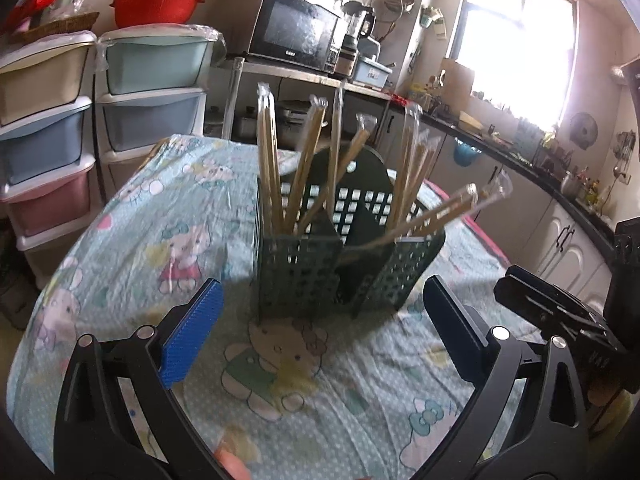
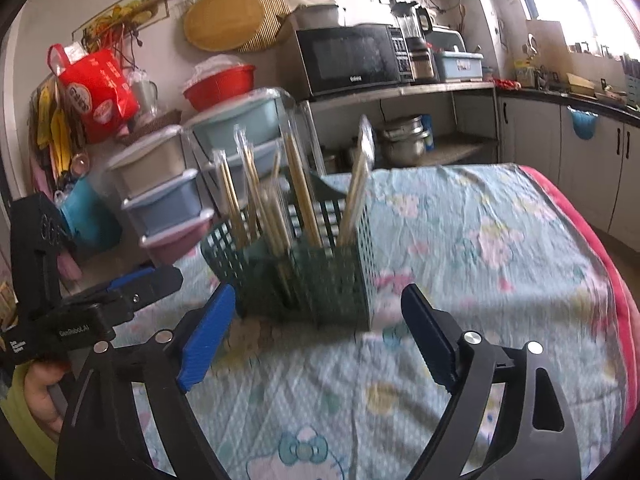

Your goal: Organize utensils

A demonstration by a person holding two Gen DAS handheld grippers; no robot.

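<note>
A dark green perforated utensil holder stands upright on the table with several pairs of plastic-wrapped chopsticks leaning out of its compartments. In the left wrist view my left gripper stands open just in front of the holder, nothing between its blue pads. The right wrist view shows the same holder and chopsticks, and my right gripper is open and empty just short of it. My right gripper's body shows at the right edge of the left view. My left gripper's body shows at the left of the right view.
A cartoon-print cloth covers the table, with a red edge on the right. Stacked pastel drawer units stand behind the table on the left. A shelf holds a microwave. A kitchen counter runs along the right.
</note>
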